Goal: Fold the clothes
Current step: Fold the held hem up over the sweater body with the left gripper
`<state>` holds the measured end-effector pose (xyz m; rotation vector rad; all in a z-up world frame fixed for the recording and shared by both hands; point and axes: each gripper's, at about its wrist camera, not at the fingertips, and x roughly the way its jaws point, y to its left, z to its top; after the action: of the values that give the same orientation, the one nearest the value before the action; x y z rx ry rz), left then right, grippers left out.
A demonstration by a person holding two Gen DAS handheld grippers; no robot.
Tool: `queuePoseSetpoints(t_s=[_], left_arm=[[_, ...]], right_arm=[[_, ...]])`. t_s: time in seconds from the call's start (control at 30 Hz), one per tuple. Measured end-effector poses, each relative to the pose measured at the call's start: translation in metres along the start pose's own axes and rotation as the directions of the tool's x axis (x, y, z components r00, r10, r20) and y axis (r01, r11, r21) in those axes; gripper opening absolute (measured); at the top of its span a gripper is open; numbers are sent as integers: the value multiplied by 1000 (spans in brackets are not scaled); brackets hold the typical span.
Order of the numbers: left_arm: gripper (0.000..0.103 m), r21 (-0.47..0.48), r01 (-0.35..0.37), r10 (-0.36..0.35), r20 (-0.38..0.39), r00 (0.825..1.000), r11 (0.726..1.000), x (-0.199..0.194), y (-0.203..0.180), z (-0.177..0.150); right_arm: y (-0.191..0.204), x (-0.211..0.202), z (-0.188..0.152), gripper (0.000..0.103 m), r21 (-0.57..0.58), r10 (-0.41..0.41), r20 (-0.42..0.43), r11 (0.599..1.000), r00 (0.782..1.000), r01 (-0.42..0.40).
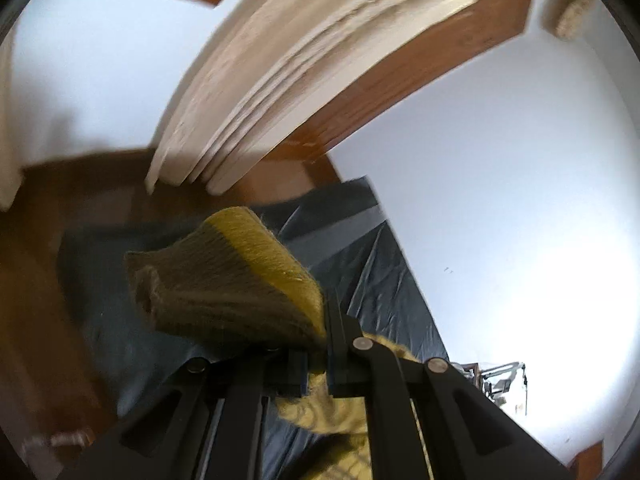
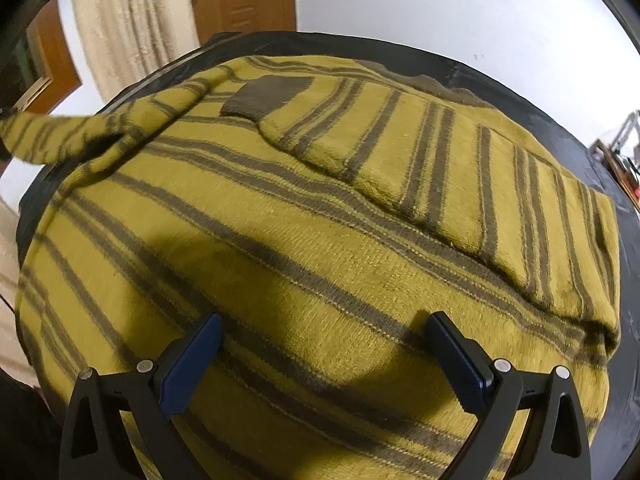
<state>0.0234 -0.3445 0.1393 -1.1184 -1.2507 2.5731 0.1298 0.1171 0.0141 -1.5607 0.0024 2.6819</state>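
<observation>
Okay, your labels:
Left hand-held gripper (image 1: 318,354): clamped on the sleeve cuff (image 1: 224,276), lifted clear of the black-covered table (image 1: 368,280).
Right hand-held gripper (image 2: 320,344): fingers spread wide, nothing between them, over the sweater's near part.
Sweater (image 2: 320,216): yellow with grey stripes, spread flat on the table, other sleeve folded across the body.

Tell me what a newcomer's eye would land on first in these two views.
The yellow sweater with grey stripes fills the right wrist view, spread over a dark plastic sheet, one sleeve folded across its chest. The right gripper hovers open above its near edge. In the left wrist view, the left gripper is shut on the other sleeve's grey cuff, lifted off the sheet.
</observation>
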Motion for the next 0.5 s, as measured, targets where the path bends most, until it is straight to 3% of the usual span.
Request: queuePoseSetpoints(t_s=[0.27,0.5], left_arm=[[7,86,-25,24,16,1000,996,29,-15,76],[7,146,-17,21,-29,999,989,69,-25,105]], right_arm=[[1,-1,-1,103,79,-47,-12,996,999,48],[2,-2,-1,103,132,-78,-27,988,997,81]])
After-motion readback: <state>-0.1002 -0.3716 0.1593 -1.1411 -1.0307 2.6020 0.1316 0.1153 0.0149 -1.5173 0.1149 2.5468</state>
